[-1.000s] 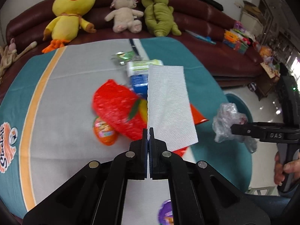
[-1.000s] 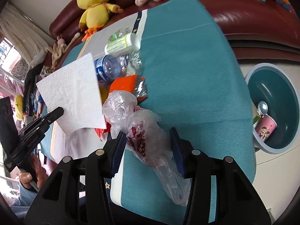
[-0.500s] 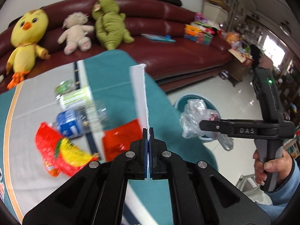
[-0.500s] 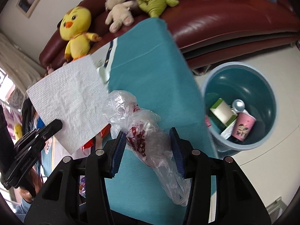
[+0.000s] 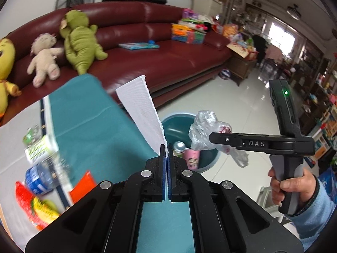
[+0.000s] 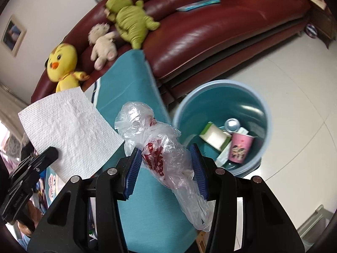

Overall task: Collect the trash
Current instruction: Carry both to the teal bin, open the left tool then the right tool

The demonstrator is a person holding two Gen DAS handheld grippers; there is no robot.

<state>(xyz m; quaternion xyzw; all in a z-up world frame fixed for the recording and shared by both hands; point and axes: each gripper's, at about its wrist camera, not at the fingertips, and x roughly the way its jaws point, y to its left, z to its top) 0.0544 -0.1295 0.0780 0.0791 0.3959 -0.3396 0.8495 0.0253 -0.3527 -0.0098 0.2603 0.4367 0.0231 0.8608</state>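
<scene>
Since a second ago, both tools have been swung off the desk point(image 5: 88, 124) toward the blue bin point(image 6: 261, 113) on the floor. The paper towel point(image 5: 141, 113) is pinched in the pressed-together left tool point(image 5: 167, 154); the crumpled plastic bag point(image 6: 162, 154) is gripped by the right tool point(image 6: 166, 160) beside the bin. The bottle point(image 5: 42, 179) and wrappers point(image 5: 35, 208) left on the desk are blurred.
</scene>
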